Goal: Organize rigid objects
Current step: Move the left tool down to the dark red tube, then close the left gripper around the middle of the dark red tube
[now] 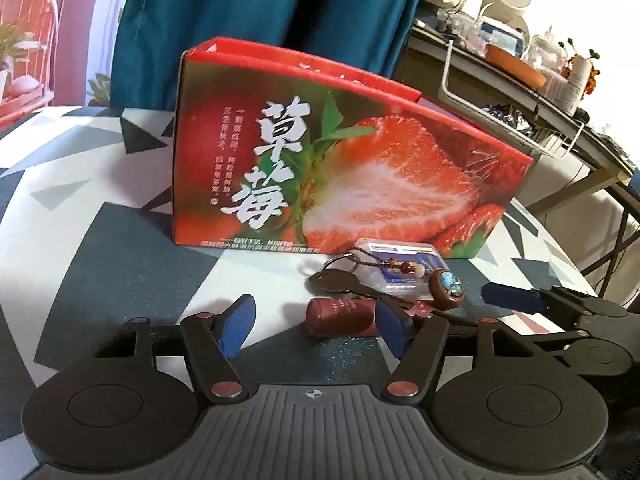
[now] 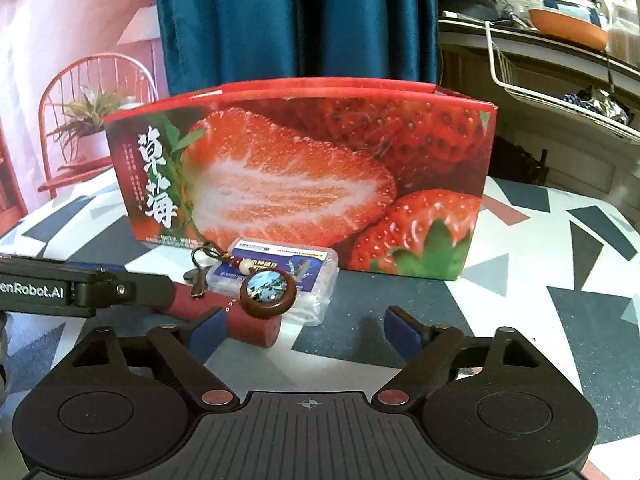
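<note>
A red strawberry box stands open-topped on the patterned table; it also fills the right wrist view. In front of it lie a clear plastic case, a key on a cord with a round wooden pendant, and a dark red cylinder. My left gripper is open, its fingers either side of the cylinder without touching it. My right gripper is open and empty, just right of the cylinder's end and the case.
The table has a grey, white and dark triangle pattern. A blue curtain hangs behind the box. A cluttered shelf with a white wire basket stands at the back right. A red chair with a plant is at the back left.
</note>
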The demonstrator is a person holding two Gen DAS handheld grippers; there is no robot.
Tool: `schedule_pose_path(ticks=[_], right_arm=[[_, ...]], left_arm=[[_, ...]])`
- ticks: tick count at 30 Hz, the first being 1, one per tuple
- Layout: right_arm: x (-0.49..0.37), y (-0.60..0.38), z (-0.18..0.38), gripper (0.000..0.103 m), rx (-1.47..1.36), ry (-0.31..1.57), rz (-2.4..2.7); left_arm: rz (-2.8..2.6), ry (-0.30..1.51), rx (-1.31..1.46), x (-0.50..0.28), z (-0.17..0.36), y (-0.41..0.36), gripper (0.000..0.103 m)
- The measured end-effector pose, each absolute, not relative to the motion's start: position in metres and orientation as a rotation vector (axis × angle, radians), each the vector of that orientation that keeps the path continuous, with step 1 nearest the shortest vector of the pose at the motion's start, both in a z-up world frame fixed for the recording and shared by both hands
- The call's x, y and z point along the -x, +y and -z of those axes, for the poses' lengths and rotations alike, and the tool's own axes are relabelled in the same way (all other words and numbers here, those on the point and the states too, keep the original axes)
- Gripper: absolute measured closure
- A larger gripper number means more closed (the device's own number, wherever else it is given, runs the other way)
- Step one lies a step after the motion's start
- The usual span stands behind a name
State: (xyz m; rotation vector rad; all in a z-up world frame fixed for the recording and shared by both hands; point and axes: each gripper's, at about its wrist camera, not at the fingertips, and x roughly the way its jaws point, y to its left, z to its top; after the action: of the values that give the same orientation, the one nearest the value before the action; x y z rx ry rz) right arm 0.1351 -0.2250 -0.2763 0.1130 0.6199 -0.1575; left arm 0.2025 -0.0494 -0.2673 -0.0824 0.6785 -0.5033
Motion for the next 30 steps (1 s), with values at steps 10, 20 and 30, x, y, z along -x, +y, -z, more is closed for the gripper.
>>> schedule_pose_path(ticks=[10, 20, 30], right_arm=[[-0.135, -0.22, 0.276, 0.04, -0.087, 0.617, 0.121], [-0.136, -0.21, 0.277, 0.062, -0.049, 0.631, 0.051], [-0.139, -0.209, 0.279, 0.065, -0.044, 0.653, 0.035]], left_arm=[[0.534, 0.691, 0.088, -0.205, 0.273, -0.051, 0.035], [0.57, 0.686, 0.064, -0.202, 0.273, -0.056, 0.049], [0.581, 0.689, 0.069, -0.203, 0.274, -0.056, 0.049]])
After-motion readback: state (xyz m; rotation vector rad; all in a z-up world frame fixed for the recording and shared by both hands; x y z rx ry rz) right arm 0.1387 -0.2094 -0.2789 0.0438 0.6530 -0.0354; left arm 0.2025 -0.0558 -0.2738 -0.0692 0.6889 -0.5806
